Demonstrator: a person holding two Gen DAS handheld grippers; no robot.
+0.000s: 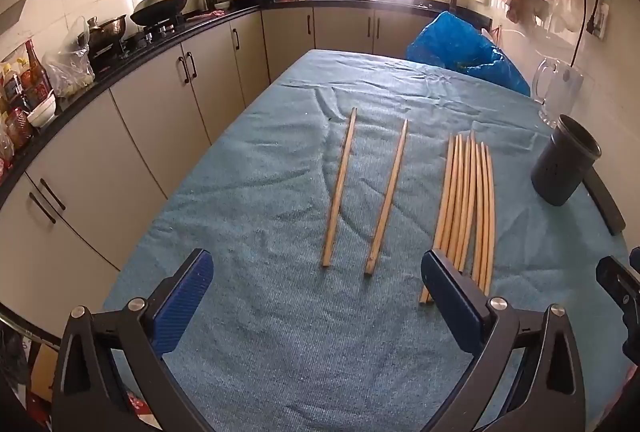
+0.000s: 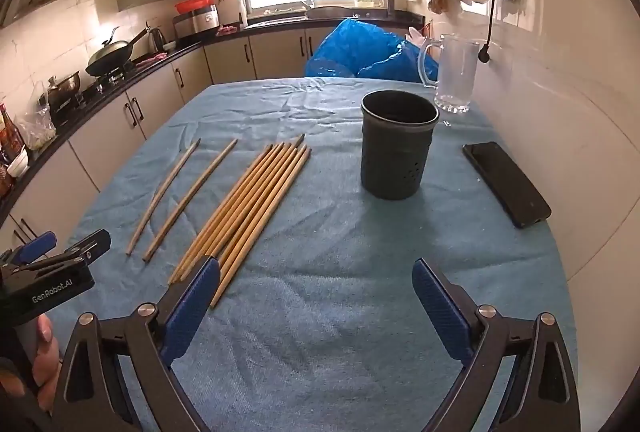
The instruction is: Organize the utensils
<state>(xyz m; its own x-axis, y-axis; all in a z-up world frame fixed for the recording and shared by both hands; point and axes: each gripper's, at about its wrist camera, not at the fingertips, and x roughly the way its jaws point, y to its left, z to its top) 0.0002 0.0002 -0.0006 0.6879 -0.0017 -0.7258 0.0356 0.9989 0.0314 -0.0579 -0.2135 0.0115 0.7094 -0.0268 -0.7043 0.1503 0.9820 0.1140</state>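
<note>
1. Blue terry-like tablecloth (image 2: 320, 332): matt, rough, creased.
2. Pale wooden chopsticks bundle (image 2: 248, 207): smooth, matt; two loose wooden chopsticks (image 1: 360, 191) duller.
3. Dark round plastic holder cup (image 2: 396, 147): matt.
4. Clear glass mug (image 2: 456, 71): glossy.
5. My blue ribbed gripper pads (image 2: 192, 308), black metal arms.

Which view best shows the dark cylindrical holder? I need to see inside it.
The right wrist view: the dark cylindrical holder stands central, its open mouth visible. The left wrist view shows it edge-on and distorted.

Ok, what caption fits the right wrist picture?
Open right gripper hovers over blue cloth, chopsticks beside dark holder.
</note>
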